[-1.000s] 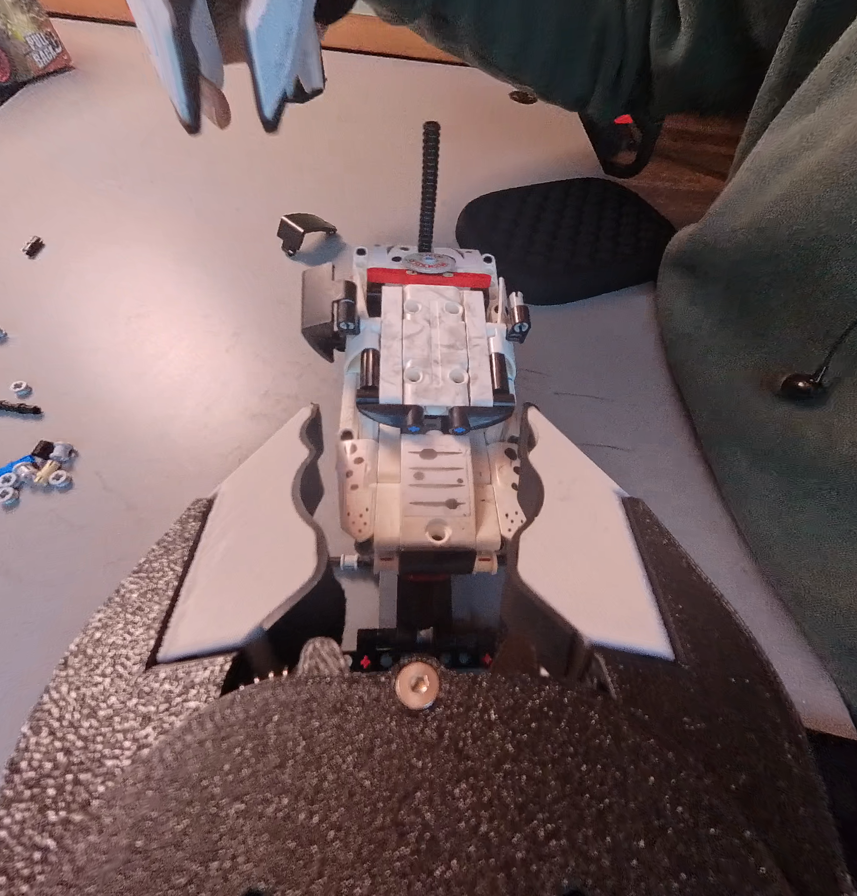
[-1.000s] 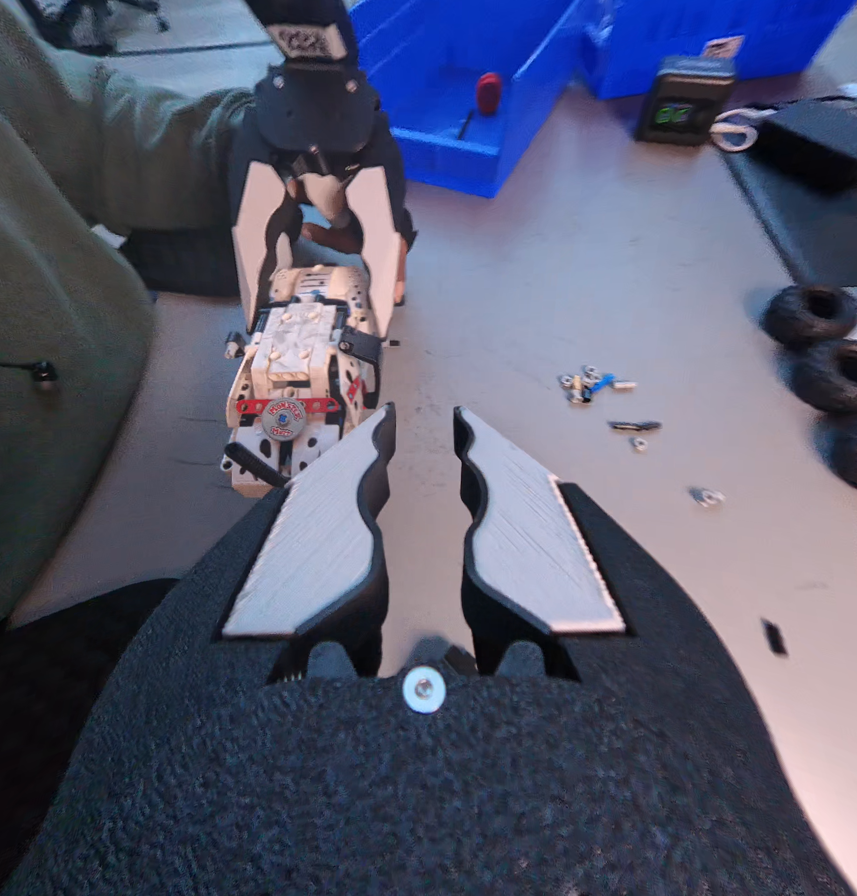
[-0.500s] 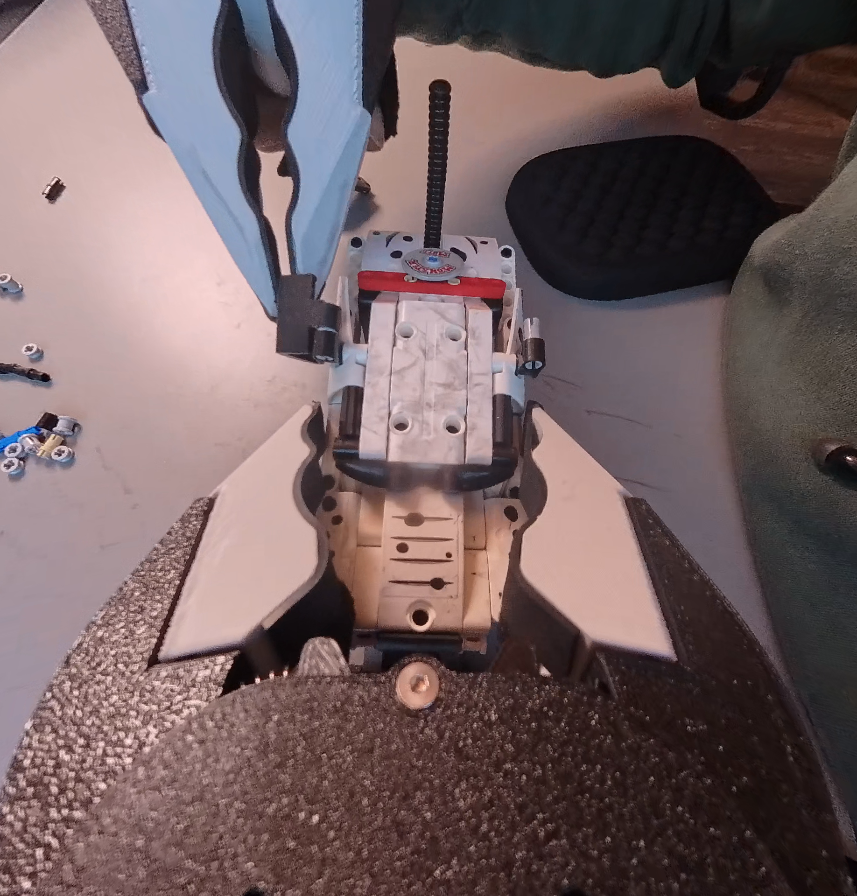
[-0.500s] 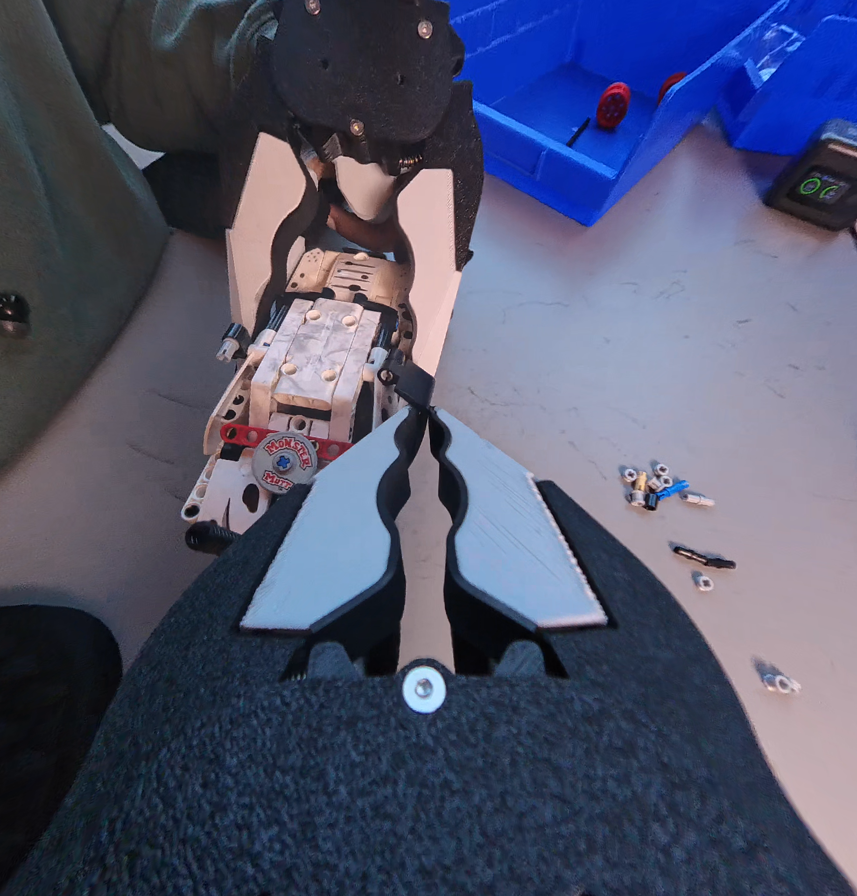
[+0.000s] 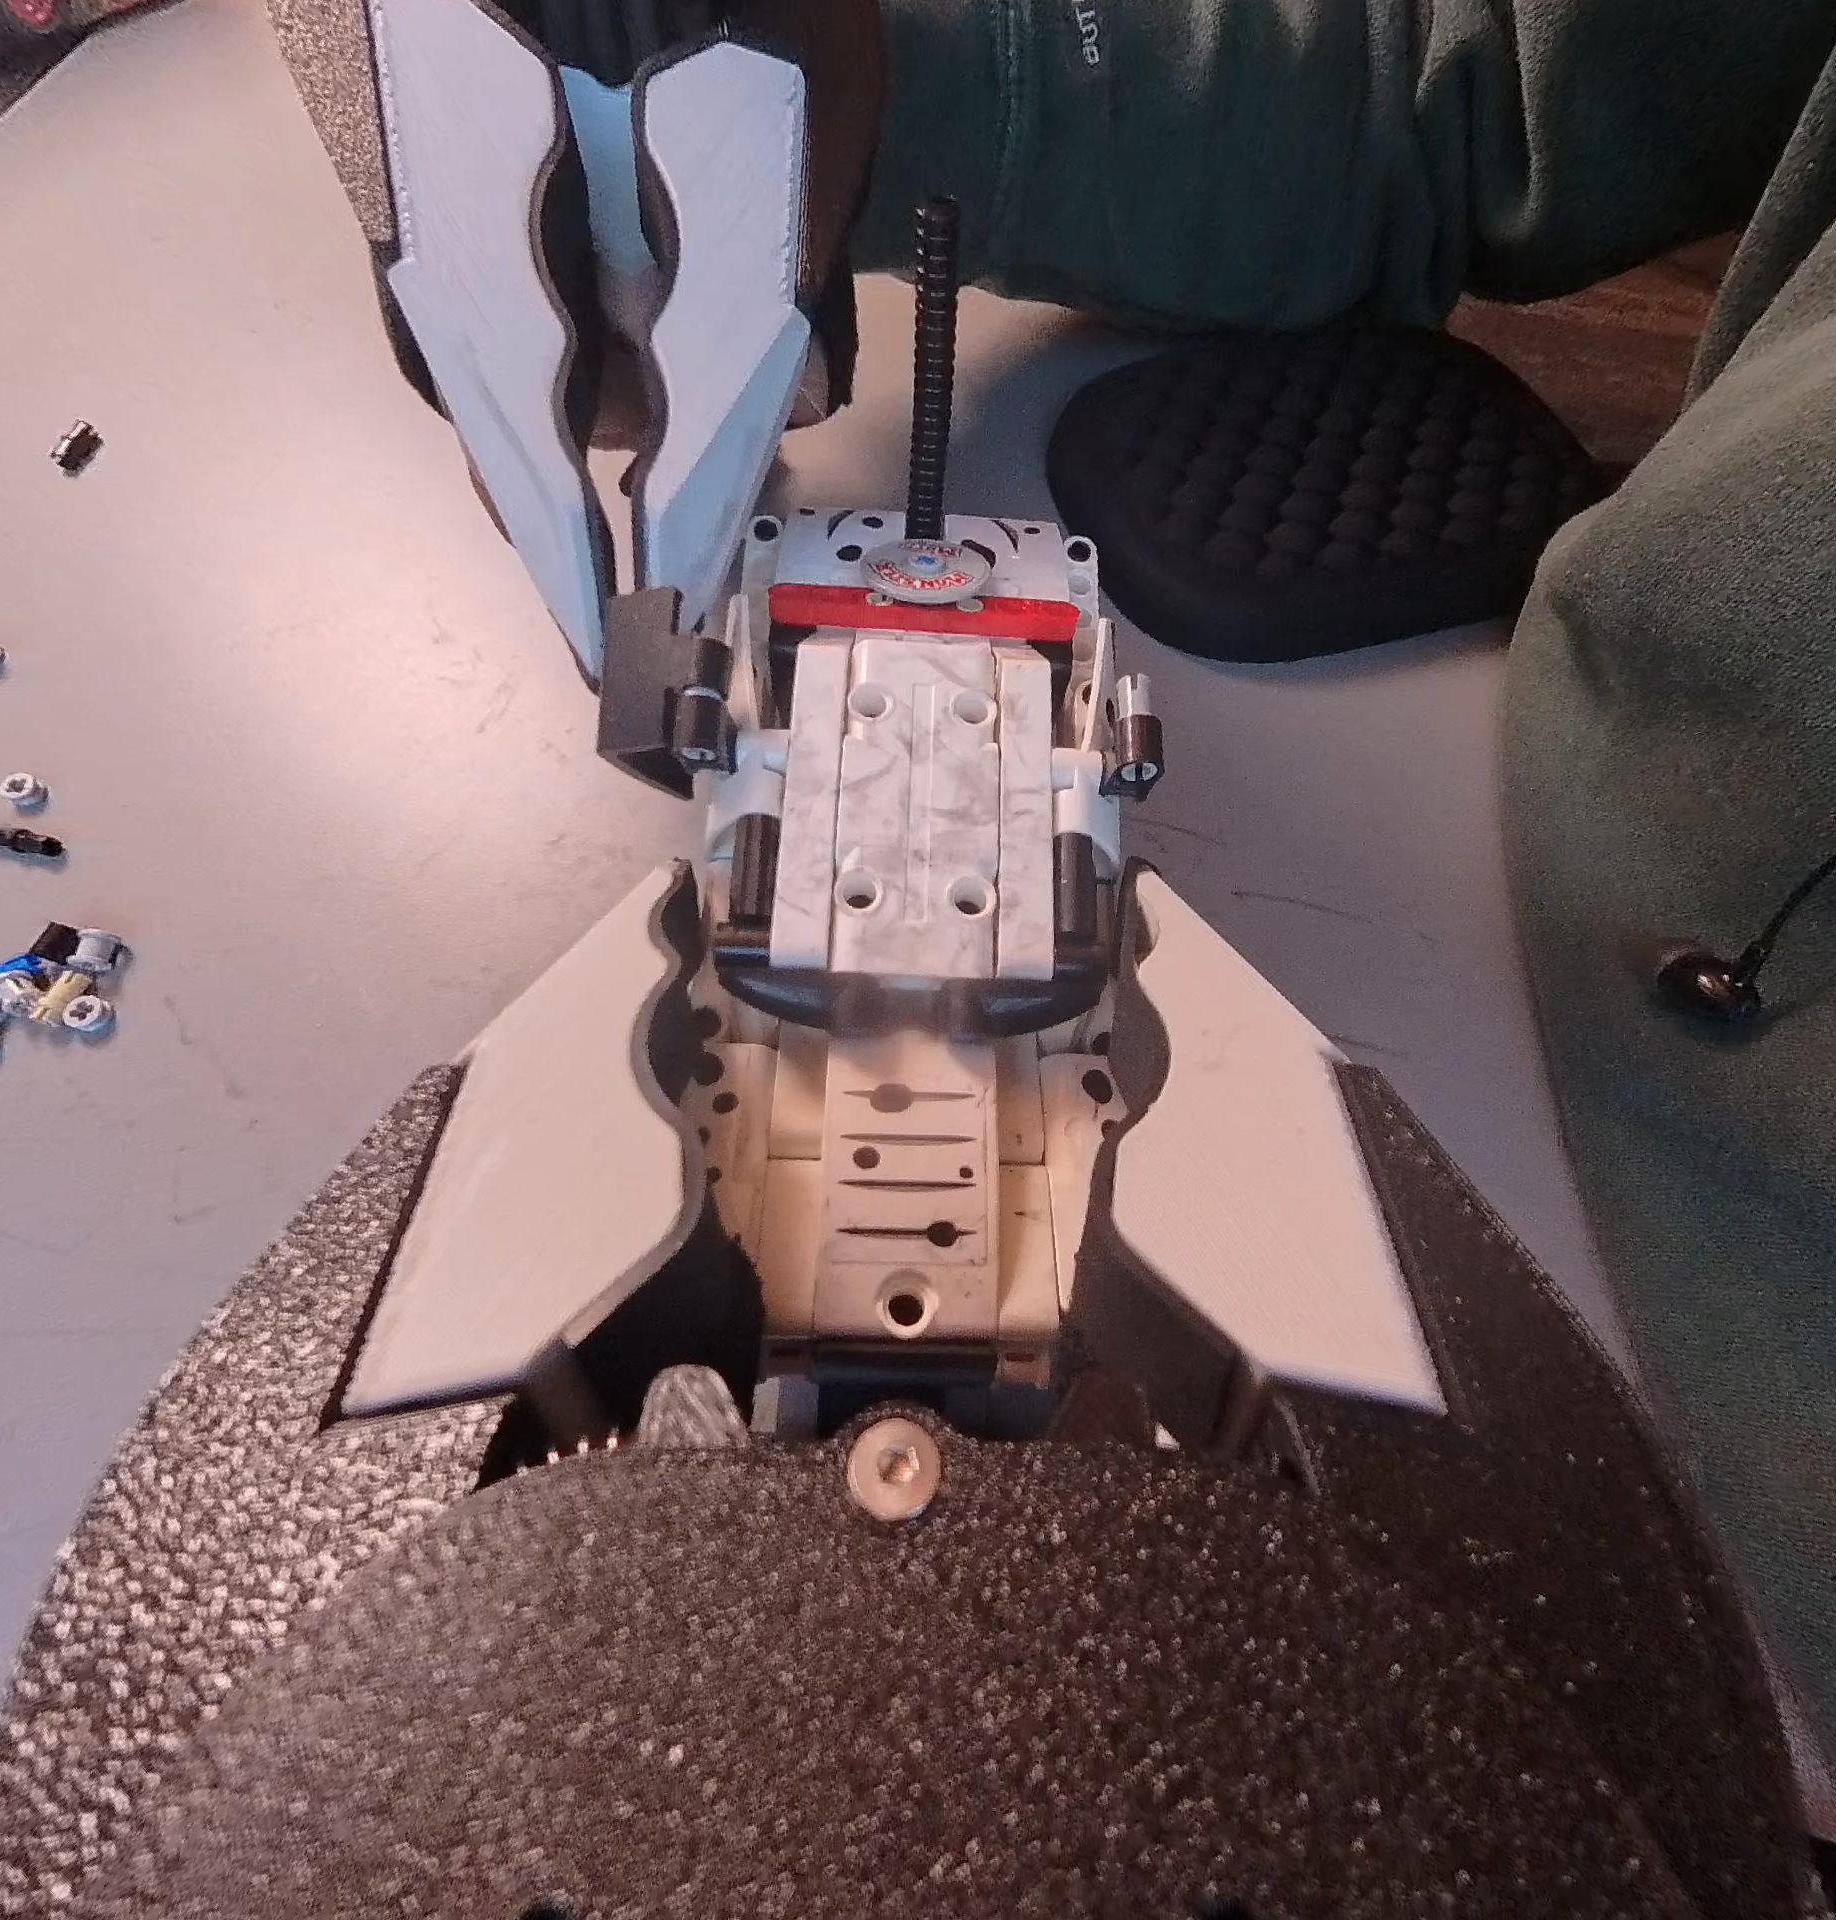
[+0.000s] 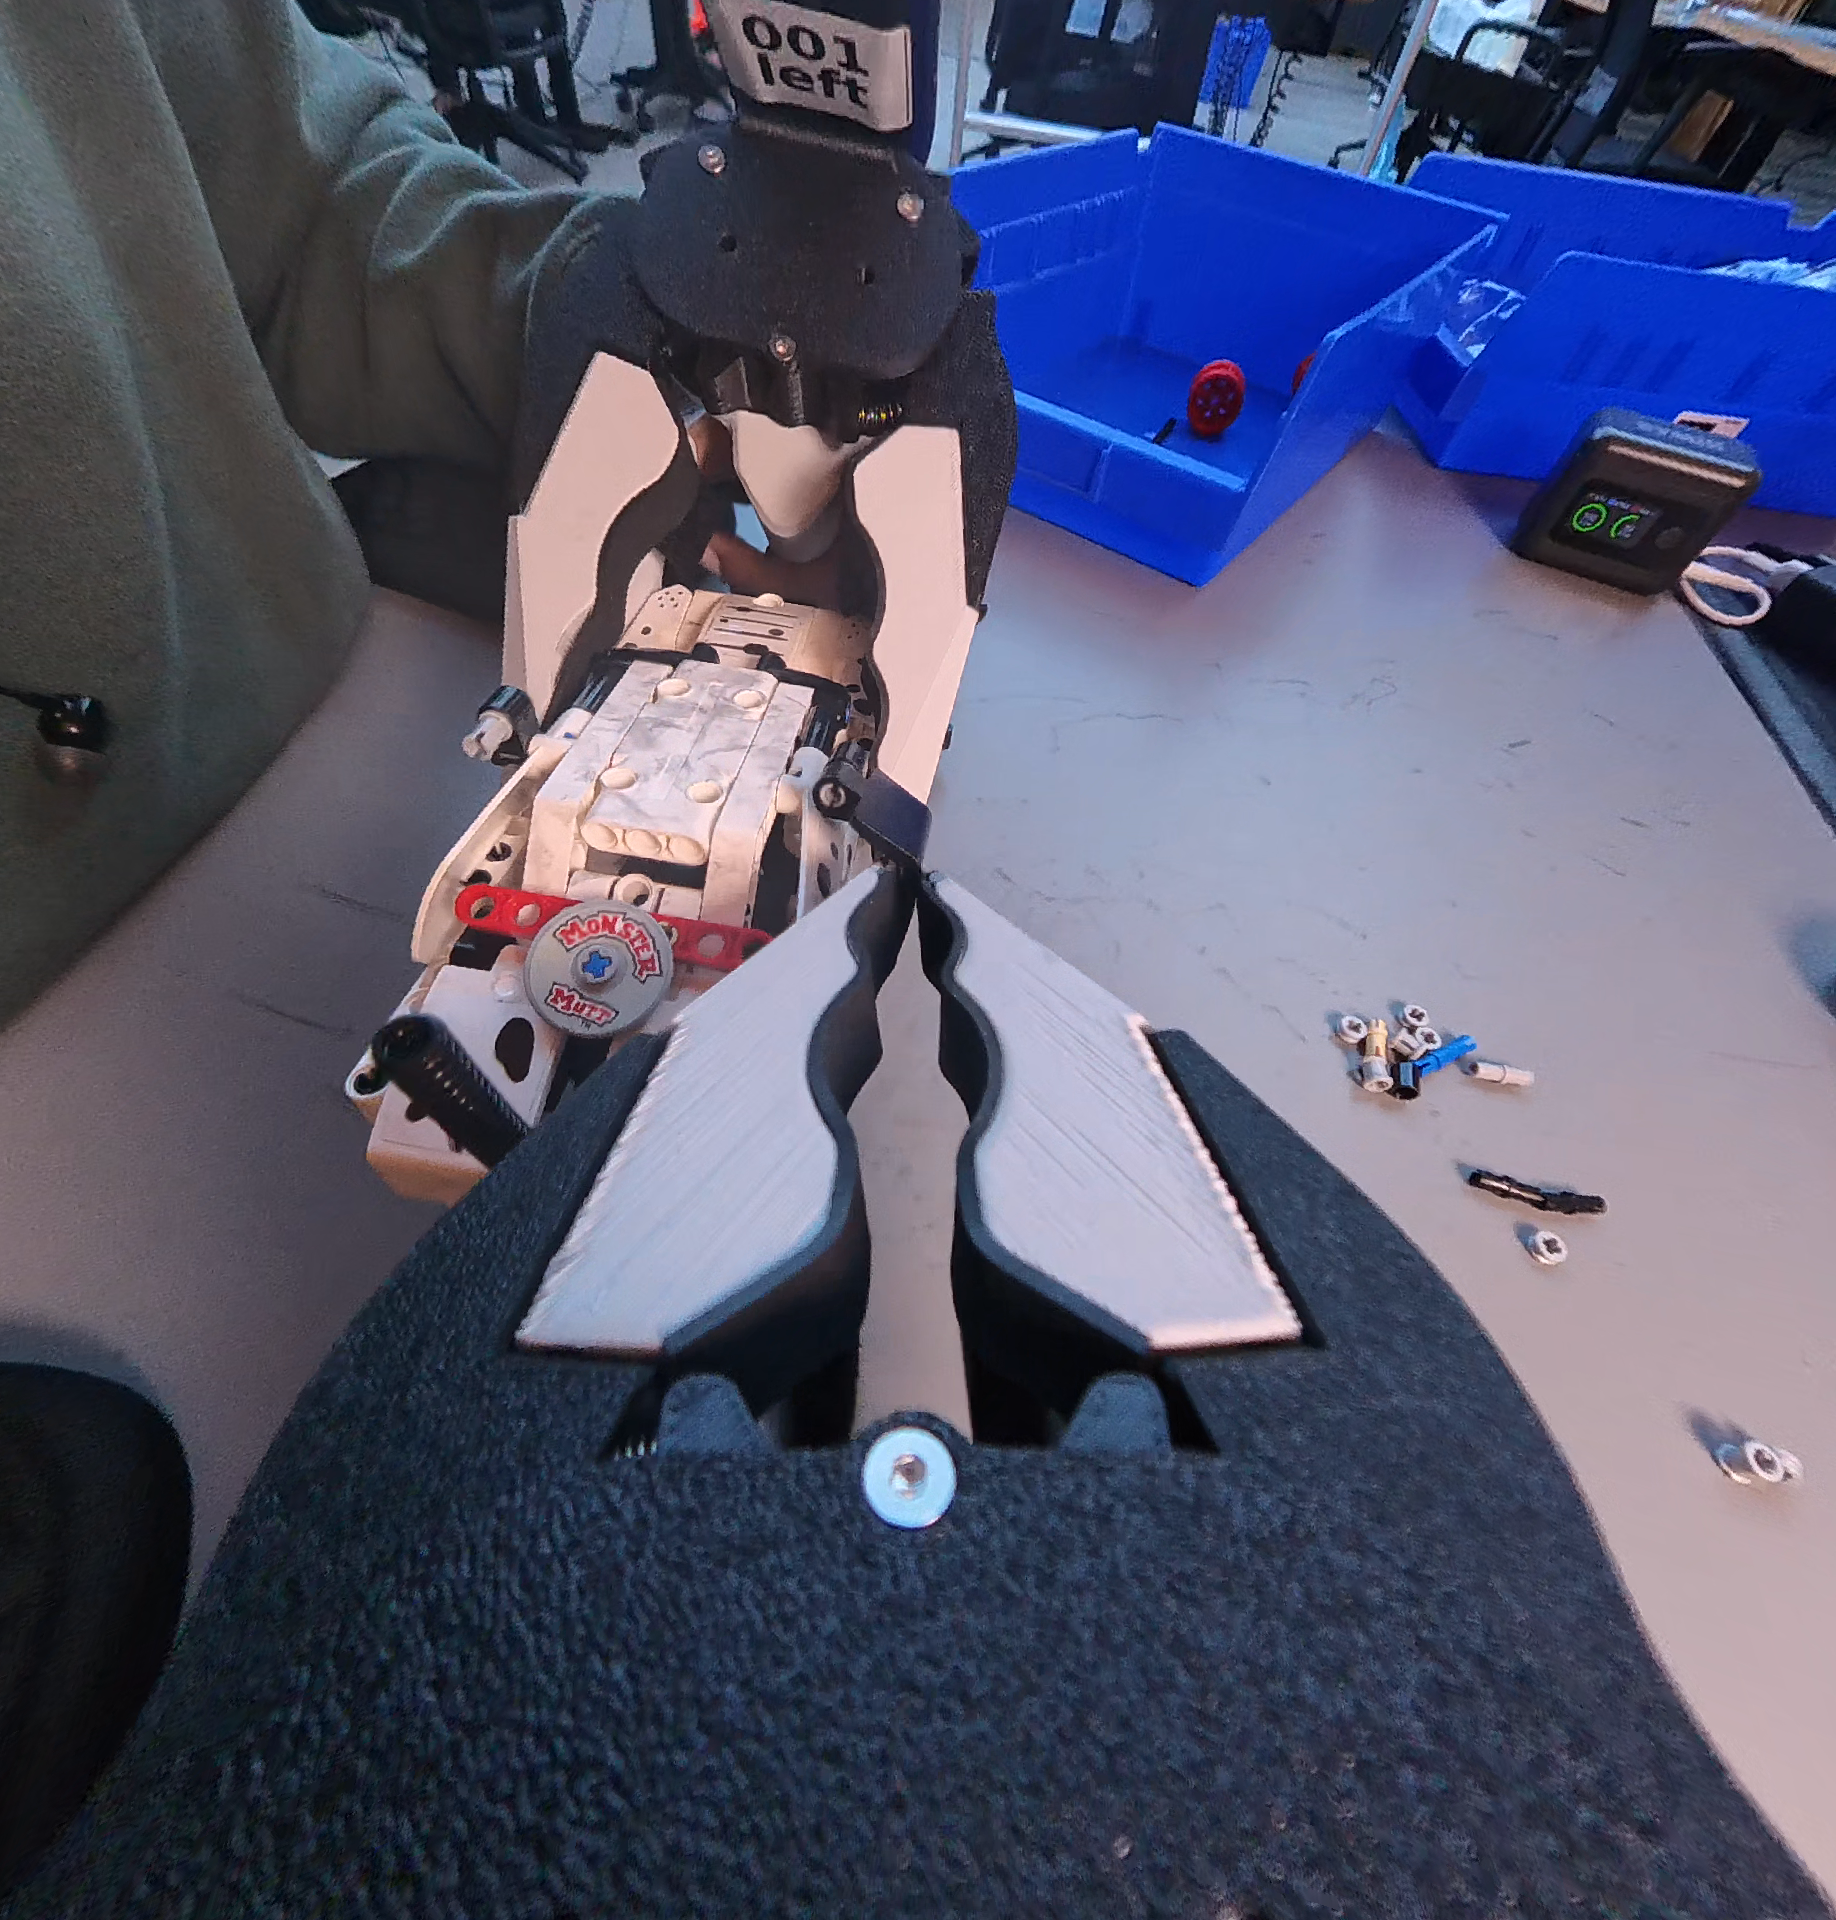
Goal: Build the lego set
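On the grey table (image 5: 270,520), the left gripper (image 5: 909,914) clamps the white marbled lego vehicle (image 5: 919,821); the right gripper (image 6: 916,883), jaws nearly together, seemingly pinches its glossy black fender panel (image 6: 893,816).

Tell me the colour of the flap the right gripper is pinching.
Black; it shows best in the left wrist view, on the white model's side.

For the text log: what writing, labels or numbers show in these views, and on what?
I won't quote writing; its bearers:
Round grey disc on the lego model: red lettering.
White tag atop the left gripper: dark characters.
Black device's screen: too small to read.
Green garment: pale print, cut off.
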`<state>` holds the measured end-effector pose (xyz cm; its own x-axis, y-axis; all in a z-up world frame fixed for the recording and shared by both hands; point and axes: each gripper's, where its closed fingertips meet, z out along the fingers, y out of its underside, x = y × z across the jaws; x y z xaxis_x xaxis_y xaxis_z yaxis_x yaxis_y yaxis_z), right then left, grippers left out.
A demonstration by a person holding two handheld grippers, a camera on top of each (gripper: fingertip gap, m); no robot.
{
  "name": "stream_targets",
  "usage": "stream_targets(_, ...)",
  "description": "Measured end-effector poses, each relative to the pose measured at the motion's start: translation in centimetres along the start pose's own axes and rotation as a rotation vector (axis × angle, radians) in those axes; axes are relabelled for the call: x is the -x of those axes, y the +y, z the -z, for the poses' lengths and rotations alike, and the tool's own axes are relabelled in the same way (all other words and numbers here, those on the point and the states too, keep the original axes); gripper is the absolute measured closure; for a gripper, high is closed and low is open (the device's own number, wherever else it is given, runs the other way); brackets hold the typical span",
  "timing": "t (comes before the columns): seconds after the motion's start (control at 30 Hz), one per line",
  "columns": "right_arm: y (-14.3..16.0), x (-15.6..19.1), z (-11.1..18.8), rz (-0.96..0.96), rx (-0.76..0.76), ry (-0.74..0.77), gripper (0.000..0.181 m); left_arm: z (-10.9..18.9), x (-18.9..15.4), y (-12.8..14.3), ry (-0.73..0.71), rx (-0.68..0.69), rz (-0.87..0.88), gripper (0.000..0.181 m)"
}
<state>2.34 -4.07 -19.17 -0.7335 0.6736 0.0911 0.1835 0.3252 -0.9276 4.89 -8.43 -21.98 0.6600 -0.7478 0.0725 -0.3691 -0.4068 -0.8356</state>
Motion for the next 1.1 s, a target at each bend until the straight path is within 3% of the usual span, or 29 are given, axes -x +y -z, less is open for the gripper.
stream_targets(0.13,-0.5,-0.4,0.0,0.134,0.111,0.057,0.178,0.0,0.0,-0.1,0.010,-0.006,0.007,0.103)
stream_targets(0.2,-1.2,-0.2,0.1,0.224,0.152,0.073,0.167,0.0,0.0,-0.1,0.012,-0.006,0.009,0.103)
stream_targets(0.37,-1.2,-0.3,-0.5,0.524,0.295,0.137,0.169,0.0,-0.1,-0.1,0.018,-0.003,0.011,0.103)
stream_targets(0.6,-1.4,-0.1,-0.6,0.921,0.362,0.247,0.176,0.0,-0.1,-0.1,0.022,-0.004,0.018,0.103)
stream_targets(0.73,-1.7,0.0,-0.6,1.057,0.367,0.294,0.179,0.0,-0.2,-0.1,0.021,-0.006,0.027,0.103)
stream_targets(1.1,-1.3,1.0,-0.3,0.840,0.160,0.320,0.181,0.3,-0.9,-0.1,0.095,-0.065,-0.009,0.105)
